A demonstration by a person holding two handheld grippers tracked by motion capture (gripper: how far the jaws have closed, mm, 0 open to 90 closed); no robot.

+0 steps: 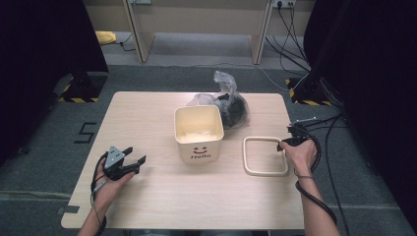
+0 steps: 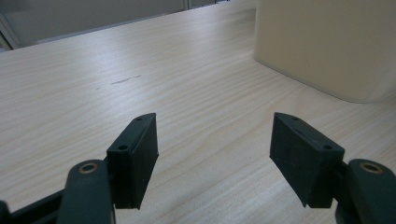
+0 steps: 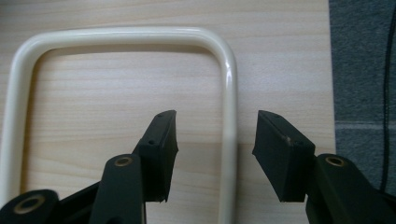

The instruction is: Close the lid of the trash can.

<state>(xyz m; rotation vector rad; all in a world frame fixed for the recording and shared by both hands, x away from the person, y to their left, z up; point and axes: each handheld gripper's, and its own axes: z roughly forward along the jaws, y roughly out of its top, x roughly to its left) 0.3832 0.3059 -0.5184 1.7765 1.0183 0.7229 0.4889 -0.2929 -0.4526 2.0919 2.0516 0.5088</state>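
Observation:
A cream square bin (image 1: 199,132) with a smiley face and "Hello" on its front stands mid-table; its wall (image 2: 327,42) rises to the upper right in the left gripper view. To its right a cream rounded-square ring (image 1: 245,157) lies flat on the table. My right gripper (image 1: 281,146) is at the ring's right side. In the right gripper view, its jaws (image 3: 215,126) straddle that side of the ring (image 3: 116,35) without the pads touching it. My left gripper (image 1: 137,154) rests open near the table's front left, jaws (image 2: 215,135) wide apart with nothing between them.
A crumpled clear plastic bag with dark contents (image 1: 231,105) sits behind the bin. The wooden table (image 1: 147,113) stands on grey carpet. Cables run on the floor at the right, close to the table's right edge (image 3: 327,70).

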